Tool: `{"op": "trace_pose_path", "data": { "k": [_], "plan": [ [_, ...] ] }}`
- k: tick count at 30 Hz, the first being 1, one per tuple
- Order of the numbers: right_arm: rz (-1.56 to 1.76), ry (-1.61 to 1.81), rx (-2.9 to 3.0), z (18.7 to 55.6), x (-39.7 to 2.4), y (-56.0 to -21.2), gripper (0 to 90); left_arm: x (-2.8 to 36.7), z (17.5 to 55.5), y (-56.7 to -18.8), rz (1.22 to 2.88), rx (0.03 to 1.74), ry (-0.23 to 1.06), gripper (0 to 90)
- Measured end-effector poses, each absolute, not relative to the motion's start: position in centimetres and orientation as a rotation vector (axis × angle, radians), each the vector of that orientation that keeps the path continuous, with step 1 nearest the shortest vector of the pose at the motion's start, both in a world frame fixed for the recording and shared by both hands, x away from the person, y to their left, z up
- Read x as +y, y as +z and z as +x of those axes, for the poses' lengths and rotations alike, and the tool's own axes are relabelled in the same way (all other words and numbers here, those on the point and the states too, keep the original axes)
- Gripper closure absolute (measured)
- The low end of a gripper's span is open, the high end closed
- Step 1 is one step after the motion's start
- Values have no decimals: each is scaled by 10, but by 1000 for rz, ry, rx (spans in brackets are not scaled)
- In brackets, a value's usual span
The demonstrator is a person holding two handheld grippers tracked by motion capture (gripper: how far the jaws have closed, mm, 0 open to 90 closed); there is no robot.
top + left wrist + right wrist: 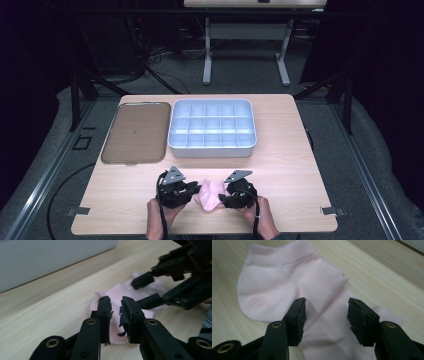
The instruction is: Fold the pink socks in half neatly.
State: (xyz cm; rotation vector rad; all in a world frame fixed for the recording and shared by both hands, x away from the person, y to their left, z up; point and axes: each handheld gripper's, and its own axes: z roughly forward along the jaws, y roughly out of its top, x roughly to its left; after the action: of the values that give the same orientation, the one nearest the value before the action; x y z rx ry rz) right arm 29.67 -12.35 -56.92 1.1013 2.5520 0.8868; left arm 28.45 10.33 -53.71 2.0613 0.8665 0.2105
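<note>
One pale wood table (280, 150), dark room; pink sock (210, 196) flat; left tool (192, 191) narrowly parted, right tool (226, 196) spread, both empty.

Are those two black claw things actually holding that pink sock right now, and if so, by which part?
Neither holds it. The pale pink ankle sock lies flat on the table. The right gripper stands open over its middle; the left gripper is slightly open, nothing pinched.

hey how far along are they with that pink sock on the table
Early on, by the look of it. Done: the pink sock lies loosely bunched on the table, between both grippers. In hand: the left gripper and right gripper are both open right at the sock, neither pinching it. Left: probably gripping and folding it; the divided bin has no sock in it, and the brown tray sits beside it.
</note>
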Motion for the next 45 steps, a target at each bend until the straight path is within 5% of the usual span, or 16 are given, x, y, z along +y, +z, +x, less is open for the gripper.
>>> {"op": "trace_pose_path", "data": {
  "k": [9,28,39,45],
  "plan": [
    [1078,919,2546,296,-127,-571,499,97,292,-572,2185,899,202,820],
    [1091,941,2505,297,-144,-564,446,116,290,-589,2043,846,166,894],
    [1395,915,2424,289,-198,-566,526,116,290,-590,2038,853,159,893],
    [1393,891,2395,285,-197,-568,669,116,290,-590,2036,853,161,893]
  ]
}}
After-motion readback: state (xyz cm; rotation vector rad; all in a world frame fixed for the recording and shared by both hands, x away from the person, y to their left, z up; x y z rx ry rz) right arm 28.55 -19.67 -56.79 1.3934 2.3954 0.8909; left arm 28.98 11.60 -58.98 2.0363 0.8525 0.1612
